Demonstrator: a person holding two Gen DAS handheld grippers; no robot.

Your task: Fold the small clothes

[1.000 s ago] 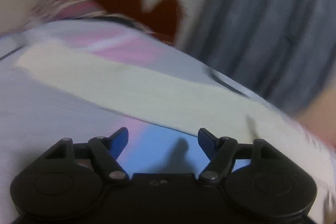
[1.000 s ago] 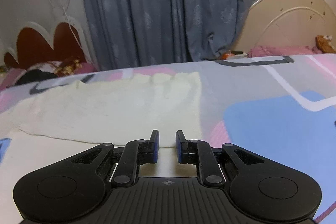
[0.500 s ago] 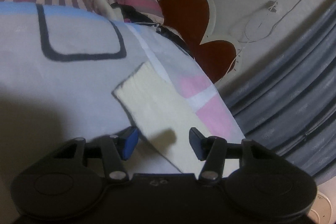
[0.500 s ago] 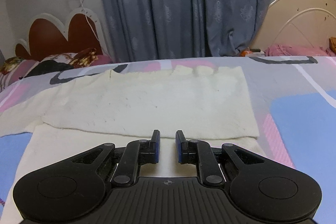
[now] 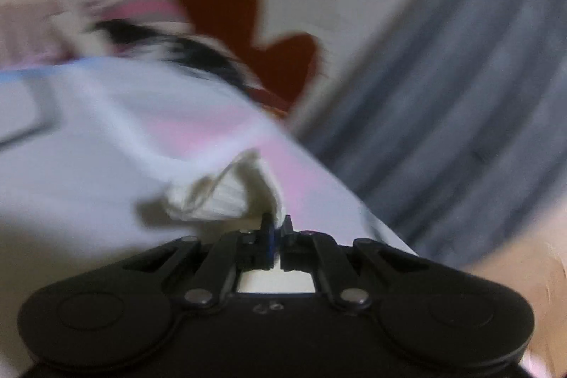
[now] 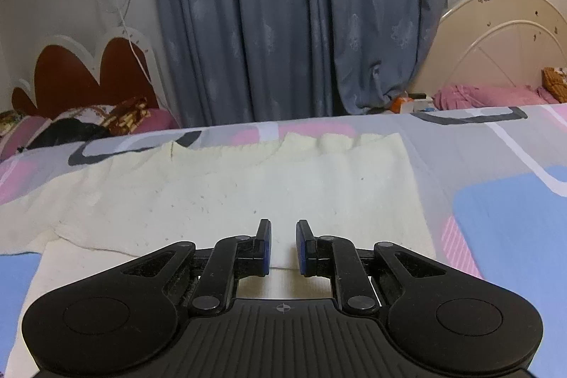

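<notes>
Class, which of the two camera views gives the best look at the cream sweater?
The right wrist view: the sweater lies spread across the bedspread, sharp and nearly whole. The left wrist view, blurred, shows only a bunched sleeve end pinched in the shut left gripper.

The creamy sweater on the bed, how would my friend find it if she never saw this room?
Look at the bed in front of the blue curtains, covered in a sheet with pink, blue and grey blocks. The cream knitted sweater lies flat across its middle. It is the only plain, pale thing there, with no pattern.
</notes>
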